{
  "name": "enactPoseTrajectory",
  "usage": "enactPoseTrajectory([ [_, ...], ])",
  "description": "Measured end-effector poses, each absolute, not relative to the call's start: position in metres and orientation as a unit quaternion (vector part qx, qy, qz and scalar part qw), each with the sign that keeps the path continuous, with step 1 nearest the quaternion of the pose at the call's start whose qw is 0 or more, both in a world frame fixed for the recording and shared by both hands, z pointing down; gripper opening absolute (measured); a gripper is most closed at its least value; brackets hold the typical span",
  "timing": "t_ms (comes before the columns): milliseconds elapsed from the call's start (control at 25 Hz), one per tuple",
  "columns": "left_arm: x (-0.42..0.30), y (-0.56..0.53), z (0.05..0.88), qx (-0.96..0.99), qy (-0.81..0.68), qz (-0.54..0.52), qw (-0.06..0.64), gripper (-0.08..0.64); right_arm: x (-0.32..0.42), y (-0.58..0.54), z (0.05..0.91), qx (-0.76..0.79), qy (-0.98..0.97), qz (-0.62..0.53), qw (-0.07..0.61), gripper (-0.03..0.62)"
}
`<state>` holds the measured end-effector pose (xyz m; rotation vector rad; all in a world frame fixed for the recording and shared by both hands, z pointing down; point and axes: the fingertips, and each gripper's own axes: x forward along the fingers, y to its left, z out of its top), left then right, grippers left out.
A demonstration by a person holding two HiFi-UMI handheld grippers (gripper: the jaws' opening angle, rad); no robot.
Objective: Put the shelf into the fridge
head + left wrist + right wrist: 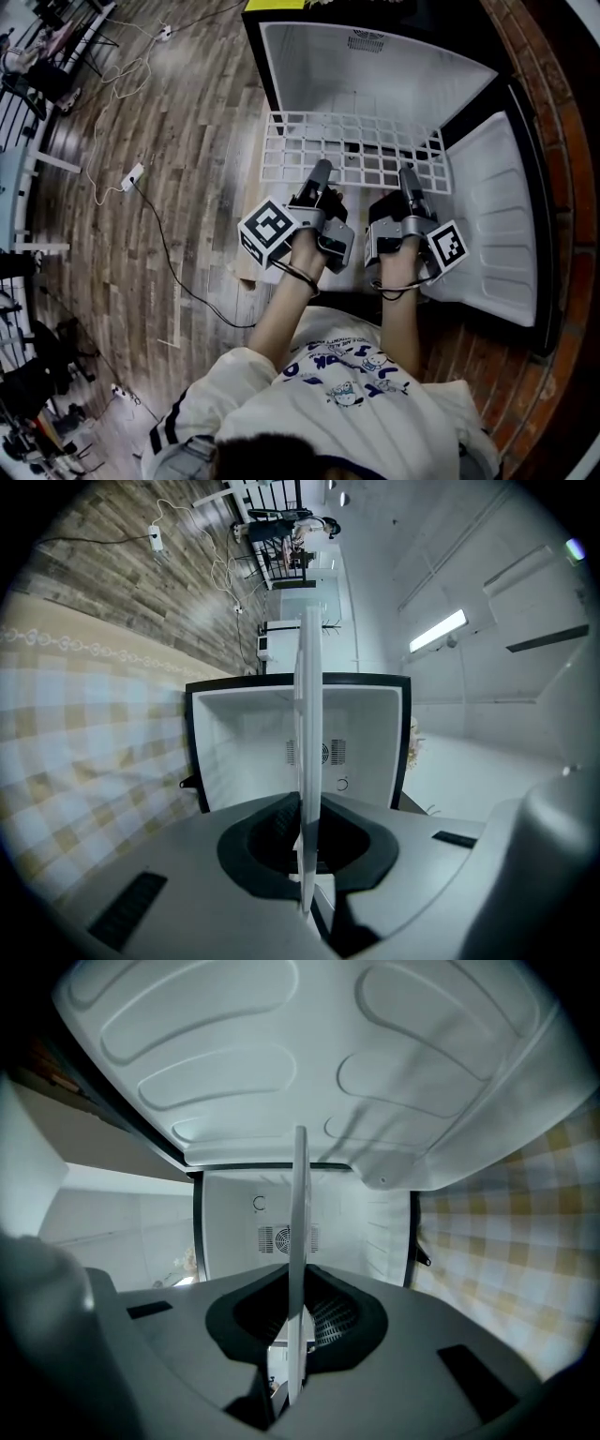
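1 white wire shelf (309, 141) is held level at the mouth of the open fridge (375, 75), its far edge just inside the cavity. The left gripper (322, 173) is clamped on the shelf's near edge, on the side away from the fridge door (497, 216). The right gripper (409, 178) is clamped on the same edge, nearer that door. Each gripper view shows the shelf edge-on between closed jaws, with the fridge's back vent (279, 1238) beyond.
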<state>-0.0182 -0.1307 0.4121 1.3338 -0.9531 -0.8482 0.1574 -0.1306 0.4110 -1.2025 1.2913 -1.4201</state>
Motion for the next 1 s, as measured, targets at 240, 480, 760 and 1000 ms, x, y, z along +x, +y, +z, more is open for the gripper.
enactPoseTrajectory([
  [240,-0.016,-0.134,0.412,0.582,-0.407,-0.361,0.605,0.037,0.159,-0.132,0.412,-0.484,0.511,-0.564,0.431,0.049],
  [480,-0.016,-0.134,0.412,0.585,-0.403,-0.359,0.606,0.038,0.159,-0.131,0.411,-0.485,0.509,-0.562,0.436,0.049],
  [760,-0.012,-0.136,0.417,0.591,-0.396,-0.353,0.608,0.038,0.163,-0.129,0.417,-0.489,0.504,-0.557,0.443,0.049],
  [1000,-0.009,-0.14,0.418,0.595,-0.39,-0.348,0.611,0.038,0.166,-0.131,0.418,-0.49,0.503,-0.554,0.446,0.049],
])
